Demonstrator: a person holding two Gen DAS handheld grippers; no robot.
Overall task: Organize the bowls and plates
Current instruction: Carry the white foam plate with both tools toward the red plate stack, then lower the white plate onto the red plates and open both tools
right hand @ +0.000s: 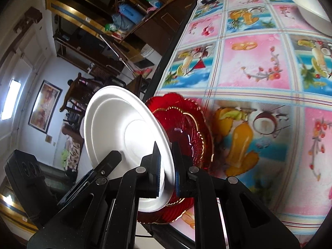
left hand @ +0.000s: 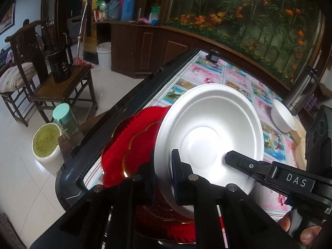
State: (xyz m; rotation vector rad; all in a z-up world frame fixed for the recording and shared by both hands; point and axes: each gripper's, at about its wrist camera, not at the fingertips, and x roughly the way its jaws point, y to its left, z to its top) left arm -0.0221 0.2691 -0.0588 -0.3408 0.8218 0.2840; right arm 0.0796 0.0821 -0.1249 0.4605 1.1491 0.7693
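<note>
White plate (left hand: 209,132), stood on edge, face toward left-wrist camera; red plate (left hand: 126,145) behind, also tilted; above patterned table (left hand: 238,76). Rims pinched by left gripper (left hand: 164,178) and right gripper (right hand: 167,166), both clamped.

The left wrist view looks forward and down along its own fingers, very close to the white plate (left hand: 209,137) and red plate (left hand: 132,145), facing across the table (left hand: 238,76) toward the cabinet (left hand: 145,47) and chairs. The right wrist view looks from the opposite side of the same plates, equally close, rolled steeply, facing over the tablecloth. Both share the white plate (right hand: 124,137), red plate (right hand: 186,128), table (right hand: 257,62) and the other gripper's body.
</note>
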